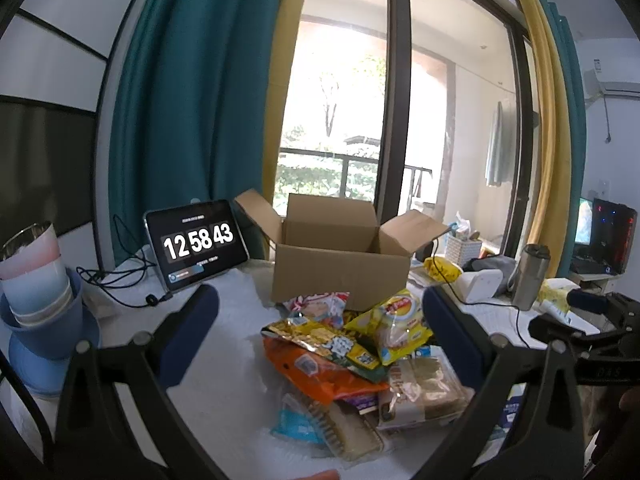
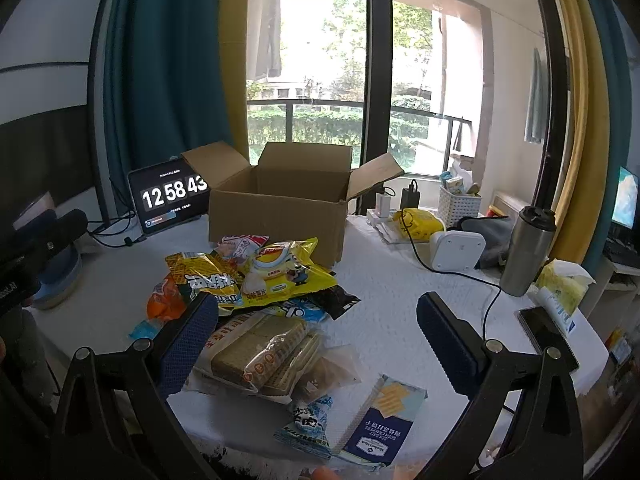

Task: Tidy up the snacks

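An open cardboard box [image 1: 340, 270] is seen at twelve o'clock on the table [image 1: 224, 376], flaps spread; its inside is hidden. A heap of snack packets [image 1: 352, 344] lies just before it, long axis running from the box toward six o'clock. Both the left gripper [image 1: 320, 332] and right gripper [image 2: 318, 332] are held with fingers apart, empty. A blue cracker box [image 2: 380, 420] at five o'clock is shown fully only by the right wrist view.

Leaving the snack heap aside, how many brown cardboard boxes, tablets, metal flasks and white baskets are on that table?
Brown cardboard box: 1
Tablet: 1
Metal flask: 1
White basket: 1
Total: 4
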### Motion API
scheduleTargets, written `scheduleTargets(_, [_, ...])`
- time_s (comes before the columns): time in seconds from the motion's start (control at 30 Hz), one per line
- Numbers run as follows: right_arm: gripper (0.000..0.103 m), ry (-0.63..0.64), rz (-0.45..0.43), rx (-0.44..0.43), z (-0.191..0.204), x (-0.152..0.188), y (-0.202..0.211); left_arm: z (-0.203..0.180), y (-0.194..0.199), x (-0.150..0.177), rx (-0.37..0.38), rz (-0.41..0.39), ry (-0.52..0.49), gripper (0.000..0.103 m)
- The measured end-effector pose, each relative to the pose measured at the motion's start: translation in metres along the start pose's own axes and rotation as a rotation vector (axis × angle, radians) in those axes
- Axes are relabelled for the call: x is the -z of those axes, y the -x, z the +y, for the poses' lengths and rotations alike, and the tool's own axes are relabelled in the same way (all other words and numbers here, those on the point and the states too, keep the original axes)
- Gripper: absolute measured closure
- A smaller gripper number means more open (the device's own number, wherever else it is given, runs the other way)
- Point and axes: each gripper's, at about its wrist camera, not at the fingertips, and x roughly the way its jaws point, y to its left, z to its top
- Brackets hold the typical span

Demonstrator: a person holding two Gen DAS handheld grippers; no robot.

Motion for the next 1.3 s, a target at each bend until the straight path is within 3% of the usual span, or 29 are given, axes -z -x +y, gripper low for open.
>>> scheduleTargets(1.3, [0.001,-0.003,0.004,-0.003,-0.0008,0.0057,-0.0002,-0.0021,0.0004,0.0049,0.000,0.011,0.003,0.000])
